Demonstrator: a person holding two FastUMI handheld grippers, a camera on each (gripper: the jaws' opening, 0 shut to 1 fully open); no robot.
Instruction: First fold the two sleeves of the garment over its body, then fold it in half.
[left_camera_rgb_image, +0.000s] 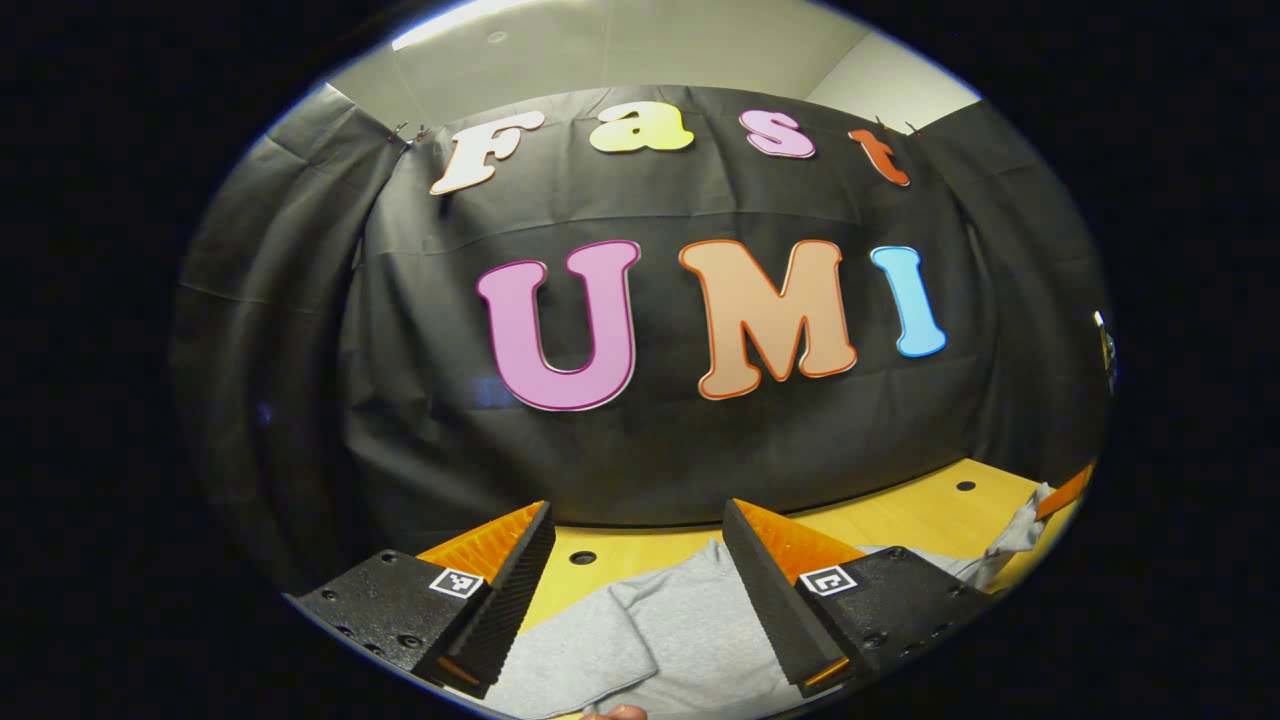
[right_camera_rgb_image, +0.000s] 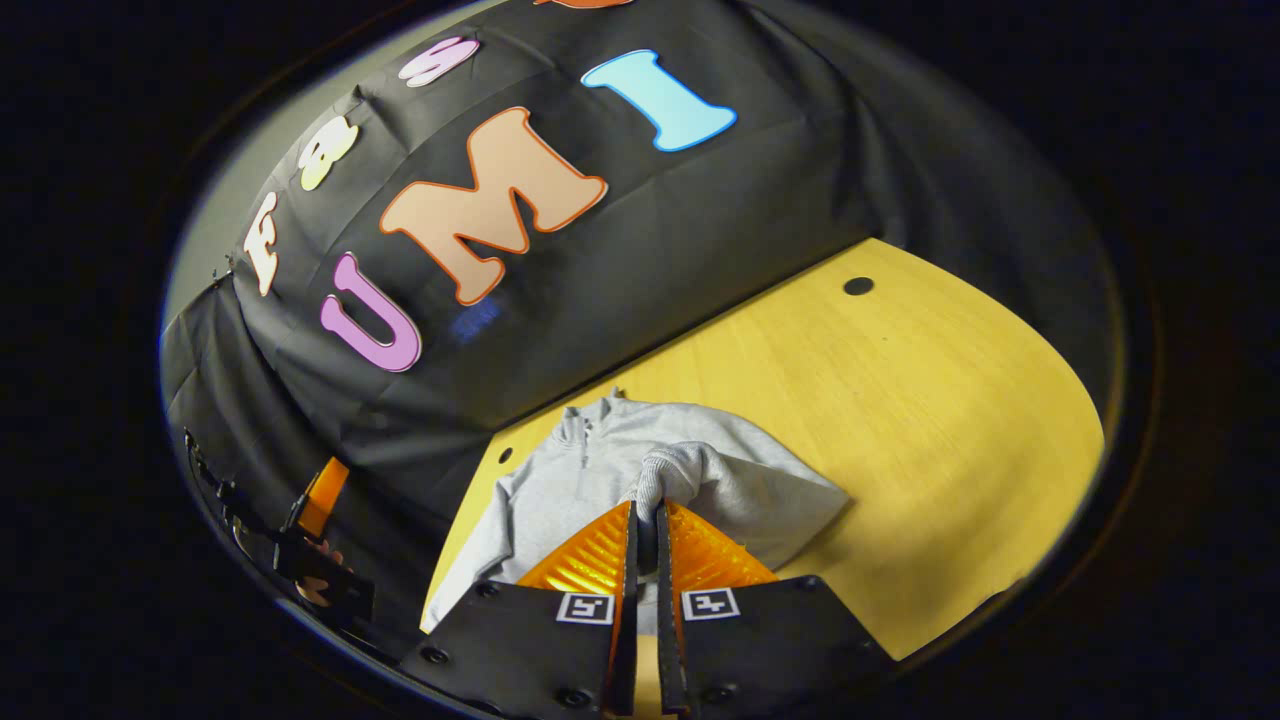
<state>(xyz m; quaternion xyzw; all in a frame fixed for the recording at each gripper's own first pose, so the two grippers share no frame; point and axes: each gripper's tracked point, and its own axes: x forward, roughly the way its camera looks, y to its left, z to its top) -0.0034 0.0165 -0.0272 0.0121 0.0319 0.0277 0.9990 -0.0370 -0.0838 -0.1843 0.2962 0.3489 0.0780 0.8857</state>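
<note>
A grey long-sleeved garment (right_camera_rgb_image: 590, 470) lies on the yellow wooden table (right_camera_rgb_image: 900, 400), collar toward the black wall. My right gripper (right_camera_rgb_image: 645, 512) is shut on the cuff of one sleeve (right_camera_rgb_image: 672, 470), which is lifted and bunched over the body. In the left gripper view, the left gripper (left_camera_rgb_image: 638, 510) hovers open above the garment (left_camera_rgb_image: 660, 630), with nothing between its fingers. At the right edge of that view, the raised sleeve (left_camera_rgb_image: 1012, 535) hangs from the other gripper's finger (left_camera_rgb_image: 1065, 490). The left gripper (right_camera_rgb_image: 322, 540) shows far left in the right gripper view.
The booth's black cloth wall (left_camera_rgb_image: 640, 440) stands close behind the table (left_camera_rgb_image: 900, 520). Small round holes (right_camera_rgb_image: 857, 285) dot the tabletop. Bare wood stretches to the right of the garment in the right gripper view. A person's fingertip (left_camera_rgb_image: 615, 712) peeks in at the bottom.
</note>
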